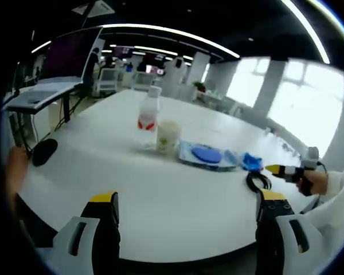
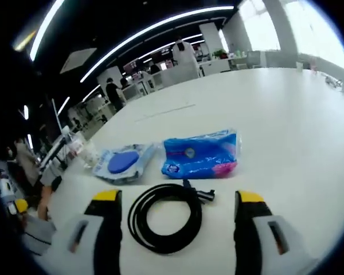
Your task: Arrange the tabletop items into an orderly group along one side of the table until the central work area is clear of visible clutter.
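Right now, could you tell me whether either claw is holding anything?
No. The left claw is open over bare table; the right claw is open around the black cable coil, not gripping it.

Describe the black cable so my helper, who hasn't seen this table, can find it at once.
On the big white table, look in the right gripper view just past the right gripper, whose jaws stand open. The black cable lies flat there in a round coil, on the near side of the blue plastic packet. It is the only black looped thing; its neighbours are blue packages.
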A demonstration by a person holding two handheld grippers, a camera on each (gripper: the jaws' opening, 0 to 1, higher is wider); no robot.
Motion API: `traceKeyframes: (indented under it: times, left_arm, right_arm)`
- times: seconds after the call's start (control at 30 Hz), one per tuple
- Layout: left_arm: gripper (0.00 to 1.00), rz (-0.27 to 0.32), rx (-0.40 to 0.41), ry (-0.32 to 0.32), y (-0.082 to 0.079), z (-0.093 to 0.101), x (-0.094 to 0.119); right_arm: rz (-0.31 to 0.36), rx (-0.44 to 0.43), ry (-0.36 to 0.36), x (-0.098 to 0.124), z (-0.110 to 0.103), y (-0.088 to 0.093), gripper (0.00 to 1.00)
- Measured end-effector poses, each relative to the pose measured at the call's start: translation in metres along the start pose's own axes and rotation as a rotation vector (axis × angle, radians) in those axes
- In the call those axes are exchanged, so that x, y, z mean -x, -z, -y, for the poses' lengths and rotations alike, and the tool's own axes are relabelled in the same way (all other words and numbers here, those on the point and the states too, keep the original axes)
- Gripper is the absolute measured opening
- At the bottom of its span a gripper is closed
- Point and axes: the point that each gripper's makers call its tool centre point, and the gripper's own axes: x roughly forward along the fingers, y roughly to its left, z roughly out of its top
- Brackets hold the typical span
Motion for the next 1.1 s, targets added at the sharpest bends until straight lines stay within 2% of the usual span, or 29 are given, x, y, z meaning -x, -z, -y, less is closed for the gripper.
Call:
traceKeyframes:
  times: [0.13, 0.4, 0.6, 0.93, 1.1]
  left_arm:
    - [0.96, -0.041, -0.052, 0.042, 0.001, 0.002, -0.005]
    - [0.96, -0.027, -0.055, 0.094, -0.016, -0.005, -0.011]
    - [0.96, -0.057, -0.084, 0.139, -0.014, -0.007, -0.017]
    - [0.95, -0.079, -0.111, 0.166, -0.018, -0.025, -0.020]
    - [0.95, -0.086, -0.124, 0.183, -0.017, -0.027, -0.019]
  right_arm:
    - [0.019, -0.019, -0.010, 0.008, -0.005, -0.003, 0.86]
    - [0.043, -0.046, -0.028, 0.022, -0.011, -0.006, 0.87]
    - [0.080, -0.050, -0.008, 0.041, -0.015, -0.004, 0.86]
    - [0.105, -0.071, -0.003, 0.070, -0.022, 0.012, 0.90]
    - [0.116, -0.085, -0.003, 0.080, -0.027, 0.017, 0.91]
